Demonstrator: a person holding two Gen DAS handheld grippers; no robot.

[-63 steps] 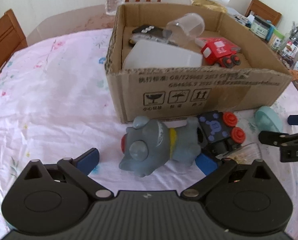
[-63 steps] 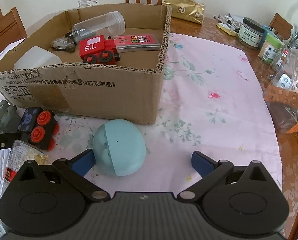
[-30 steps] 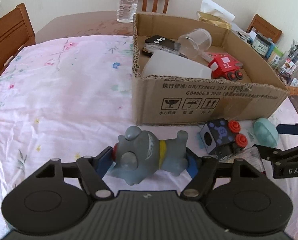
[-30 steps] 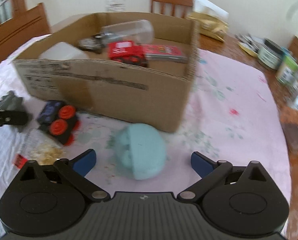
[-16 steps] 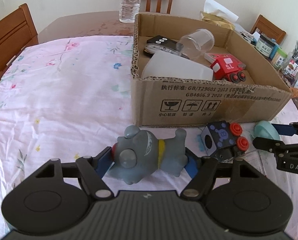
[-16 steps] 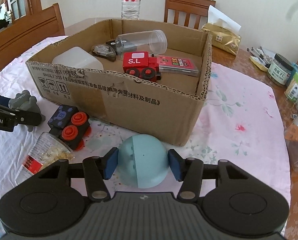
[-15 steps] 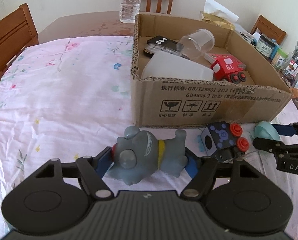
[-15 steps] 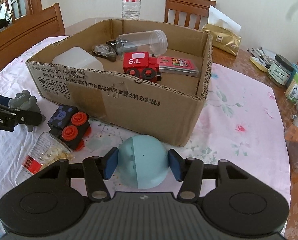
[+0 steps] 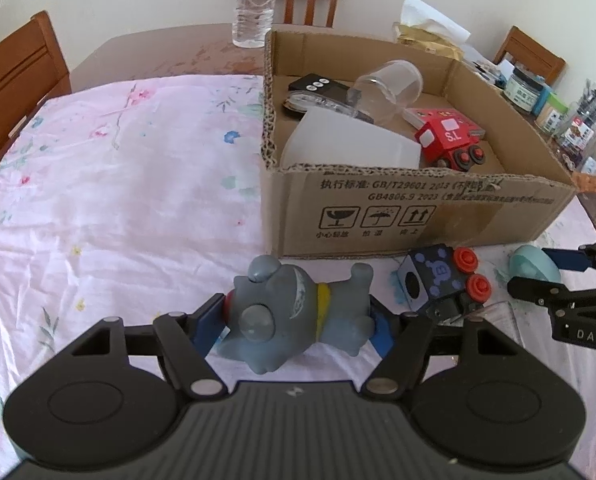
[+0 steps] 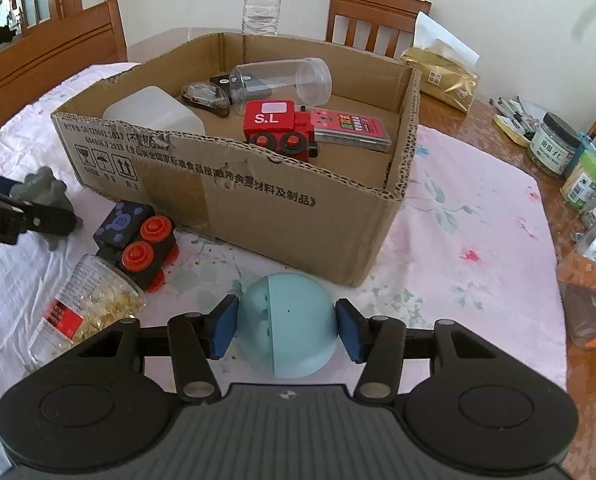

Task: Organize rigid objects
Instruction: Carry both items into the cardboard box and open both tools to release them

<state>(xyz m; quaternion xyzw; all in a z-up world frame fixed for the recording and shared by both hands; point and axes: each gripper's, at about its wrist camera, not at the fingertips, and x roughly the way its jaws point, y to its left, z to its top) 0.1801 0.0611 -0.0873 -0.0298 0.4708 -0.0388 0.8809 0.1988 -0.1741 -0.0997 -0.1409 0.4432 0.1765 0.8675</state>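
Observation:
My left gripper (image 9: pixel 295 326) is shut on a grey toy dog (image 9: pixel 293 312) with a yellow collar, held just in front of the cardboard box (image 9: pixel 418 216). My right gripper (image 10: pixel 285 330) is shut on a light-blue round case (image 10: pixel 293 328), near the box's front right corner (image 10: pixel 378 248). The box holds a red toy train (image 10: pixel 277 128), a clear jar (image 10: pixel 281 78), a white container (image 10: pixel 153 114) and a red flat case (image 10: pixel 350 126). A black toy train with red wheels (image 10: pixel 137 240) and a lying jar of yellow bits (image 10: pixel 85 308) rest on the cloth between the grippers.
The table has a pink floral cloth (image 9: pixel 117 184). A water bottle (image 9: pixel 253 4) stands behind the box. Jars and packets (image 10: pixel 570 160) crowd the right edge. A gold bag (image 10: pixel 450 76) lies behind the box. Wooden chairs (image 9: pixel 13 76) surround the table.
Both grippers have closed, the left on the grey dog and the right on the blue case, and have pulled back and up slightly from the table. In the last half second little has moved.

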